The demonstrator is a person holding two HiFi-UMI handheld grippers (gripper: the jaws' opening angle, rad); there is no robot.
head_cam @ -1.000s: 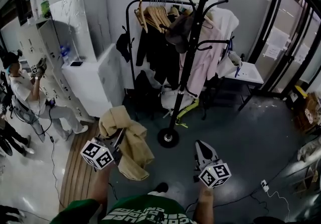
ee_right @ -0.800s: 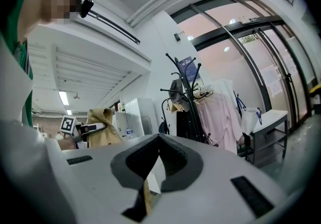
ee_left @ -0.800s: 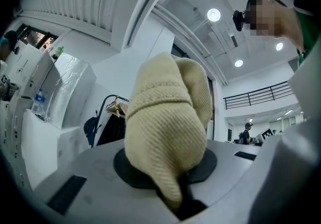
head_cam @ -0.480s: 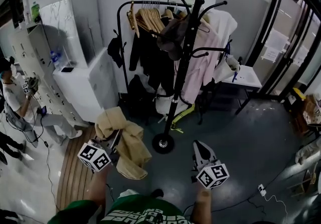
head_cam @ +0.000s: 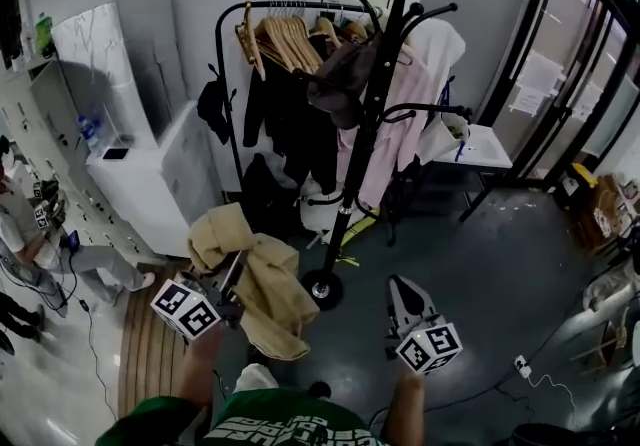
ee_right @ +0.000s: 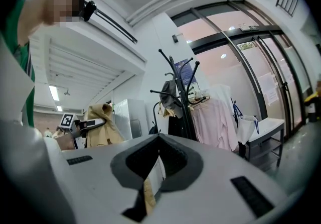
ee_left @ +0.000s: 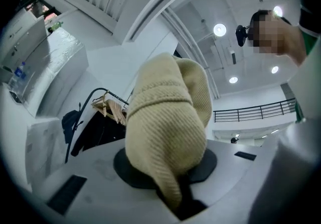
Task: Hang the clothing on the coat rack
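A beige knitted garment (head_cam: 255,274) hangs from my left gripper (head_cam: 236,270), which is shut on it at the lower left of the head view. In the left gripper view the garment (ee_left: 165,127) bulges up from between the jaws (ee_left: 175,195) and hides most of what lies ahead. The black coat rack (head_cam: 372,114) stands just ahead on its round base (head_cam: 322,289), with a dark garment on an upper hook. My right gripper (head_cam: 403,286) hovers right of the base, shut, with nothing hanging from it. The right gripper view shows the coat rack (ee_right: 181,97) beyond its closed jaws (ee_right: 153,178).
A black clothes rail (head_cam: 290,29) with wooden hangers, dark coats and a pink shirt (head_cam: 400,124) stands behind the rack. A white cabinet (head_cam: 140,174) is at left, a small white table (head_cam: 485,149) at right, glass doors (head_cam: 570,84) beyond. A person (head_cam: 25,234) stands at far left.
Both grippers have been carried forward towards the coat rack, which now looks nearer and larger. The beige garment has stayed in the left gripper; the right gripper has stayed shut.
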